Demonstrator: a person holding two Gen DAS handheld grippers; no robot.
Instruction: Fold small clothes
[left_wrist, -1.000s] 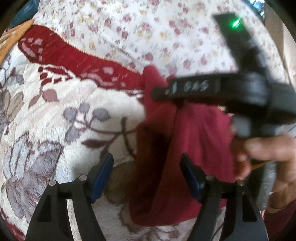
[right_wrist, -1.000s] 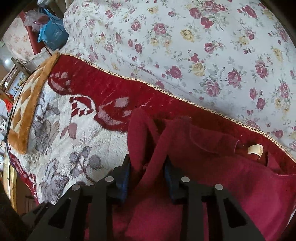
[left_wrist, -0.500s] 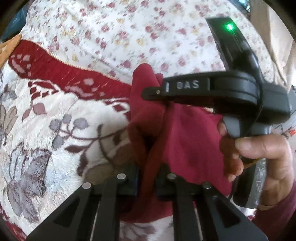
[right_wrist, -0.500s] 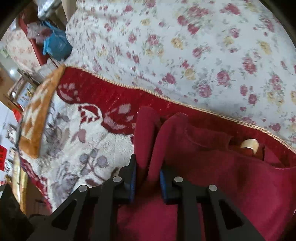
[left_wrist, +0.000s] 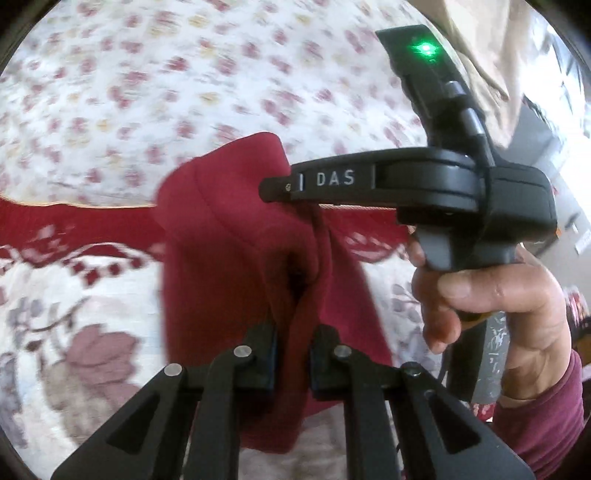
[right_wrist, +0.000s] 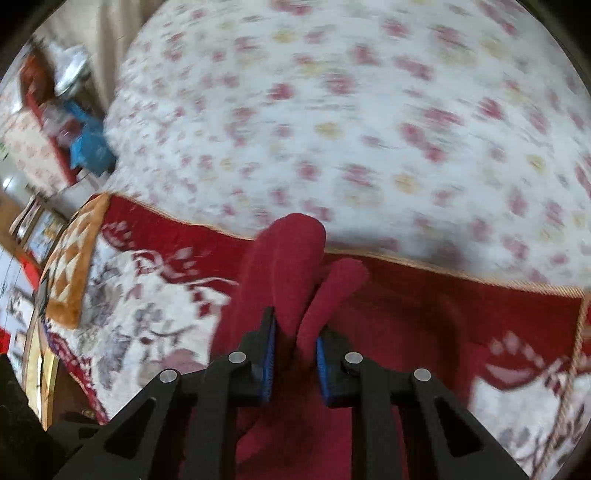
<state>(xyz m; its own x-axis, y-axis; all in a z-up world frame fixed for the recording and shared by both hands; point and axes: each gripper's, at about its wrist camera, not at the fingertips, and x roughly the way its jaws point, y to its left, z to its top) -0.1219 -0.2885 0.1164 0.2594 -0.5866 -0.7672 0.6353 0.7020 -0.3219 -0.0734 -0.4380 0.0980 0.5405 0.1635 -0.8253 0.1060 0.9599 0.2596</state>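
Both tongs clamp the red garment: left gripper pinches a fold, right gripper pinches bunched fabric (background blurred). Garment hangs lifted between them, above the patterned blanket and floral sheet

I count one red garment, pinched at two spots. Two grippers bite it: my left gripper below its bunched top, my right gripper at another fold. Under the garment I see one patterned blanket, and past the garment one floral sheet. One hand shows right of the garment.
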